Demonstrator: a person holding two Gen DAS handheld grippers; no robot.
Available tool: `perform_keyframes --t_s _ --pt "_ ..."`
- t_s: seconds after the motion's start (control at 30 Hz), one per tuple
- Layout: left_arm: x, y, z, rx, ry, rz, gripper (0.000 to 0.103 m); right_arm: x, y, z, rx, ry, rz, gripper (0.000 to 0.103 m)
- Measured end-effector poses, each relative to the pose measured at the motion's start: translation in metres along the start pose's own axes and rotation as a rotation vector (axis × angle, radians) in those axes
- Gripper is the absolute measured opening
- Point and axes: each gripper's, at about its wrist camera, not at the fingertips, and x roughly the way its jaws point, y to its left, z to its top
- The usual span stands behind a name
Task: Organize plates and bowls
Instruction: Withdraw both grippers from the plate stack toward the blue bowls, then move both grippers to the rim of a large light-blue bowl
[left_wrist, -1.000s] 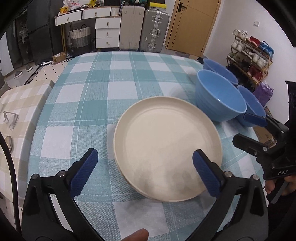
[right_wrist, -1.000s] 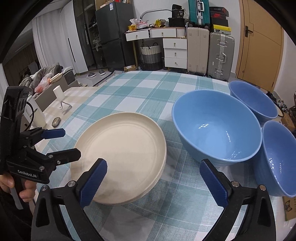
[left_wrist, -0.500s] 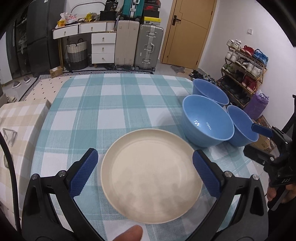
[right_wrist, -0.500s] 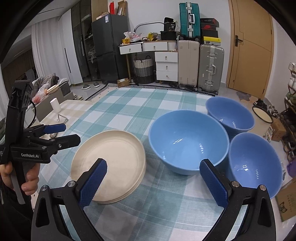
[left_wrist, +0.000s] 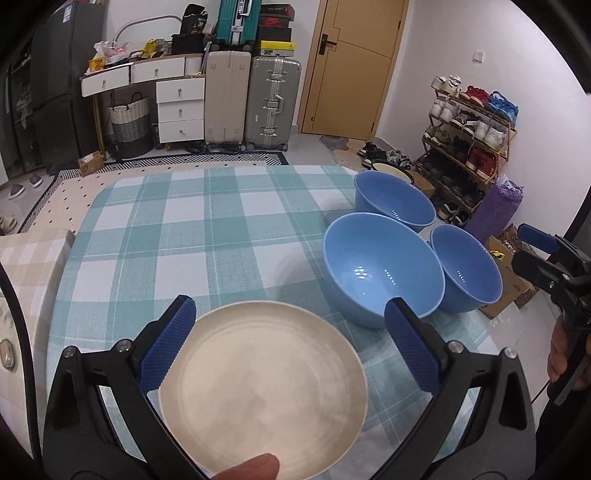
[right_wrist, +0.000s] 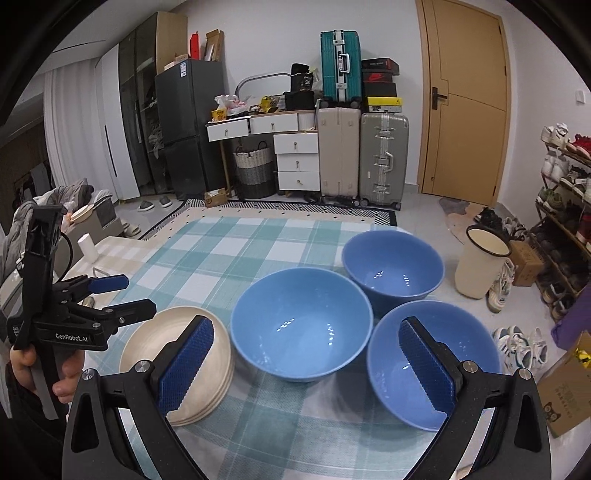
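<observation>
The table (left_wrist: 155, 236), under its teal check cloth, carries everything. On its near left sits the stack of cream plates (right_wrist: 177, 365); to the right of it the three blue bowls cluster: the large bowl (right_wrist: 301, 325) just beside the plates, the far bowl (right_wrist: 393, 264) behind it, and the near-right bowl (right_wrist: 432, 363) at the table's right edge, all standing apart and none nested.

The left gripper (left_wrist: 288, 347) hangs above the plates with its jaws wide apart and nothing between them; the plate stack lies straight ahead and below it. The right gripper (right_wrist: 306, 369) is likewise open and empty, its right pad over the near-right bowl and its left pad over the plates' edge, with the large bowl ahead between them.

Nesting the bowls looks like the likely next move; the right gripper is the nearer, with the near-right bowl's rim closest below.
</observation>
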Motion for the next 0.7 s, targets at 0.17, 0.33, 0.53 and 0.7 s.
perform_keyframes --t_s 0.17,0.33,0.53,0.7 --pt "0.010 -0.011 0.016 0.005 -0.009 -0.023 0.102 -0.001 -0.022 0.008 0.032 -0.001 -0.008 0.102" --pt "0.023 -0.020 0.031 0.018 -0.010 -0.026 0.102 -0.001 -0.037 0.017 0.044 -0.010 -0.029 0.102" --pt "0.040 -0.026 0.047 0.001 -0.011 -0.026 0.102 0.003 -0.056 0.028 0.073 -0.021 -0.038 0.102" --pt "0.057 -0.033 0.060 0.016 -0.019 -0.021 0.102 0.007 -0.072 0.037 0.090 -0.020 -0.052 0.102"
